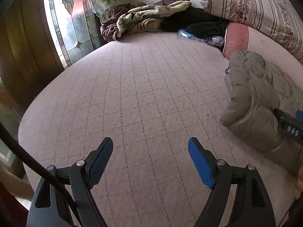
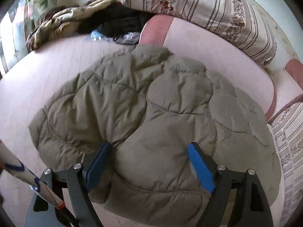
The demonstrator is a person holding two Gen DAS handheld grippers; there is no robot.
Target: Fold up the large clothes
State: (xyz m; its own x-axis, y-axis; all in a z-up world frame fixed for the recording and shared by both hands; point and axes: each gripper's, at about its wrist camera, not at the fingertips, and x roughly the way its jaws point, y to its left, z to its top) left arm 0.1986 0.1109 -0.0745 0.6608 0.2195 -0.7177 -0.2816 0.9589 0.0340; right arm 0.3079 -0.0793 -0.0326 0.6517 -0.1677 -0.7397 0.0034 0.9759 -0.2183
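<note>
Left wrist view: the left tongs (image 1: 150,147) hung with jaws apart over the bare pink quilted bed (image 1: 132,94), gripping nothing.
Puffer jacket: the folded khaki puffer jacket (image 1: 253,94) lay at the bed's right edge, below the striped pillow (image 1: 251,9).
Right wrist view: the right tongs (image 2: 150,152) stood apart, fingertips pressing into the jacket's near side.
Far corner: crumpled blanket (image 2: 62,24) and dark clothes (image 2: 121,20).

The right gripper (image 2: 149,147) stands with its blue-padded jaws spread wide, both pads pressed against the near part of a puffy olive quilted jacket (image 2: 151,102) lying bunched on the pink bed (image 2: 56,60). Beyond it sit a striped floral pillow (image 2: 208,9), a crumpled beige blanket (image 2: 62,22) and what may be dark clothing (image 2: 121,20).
</note>
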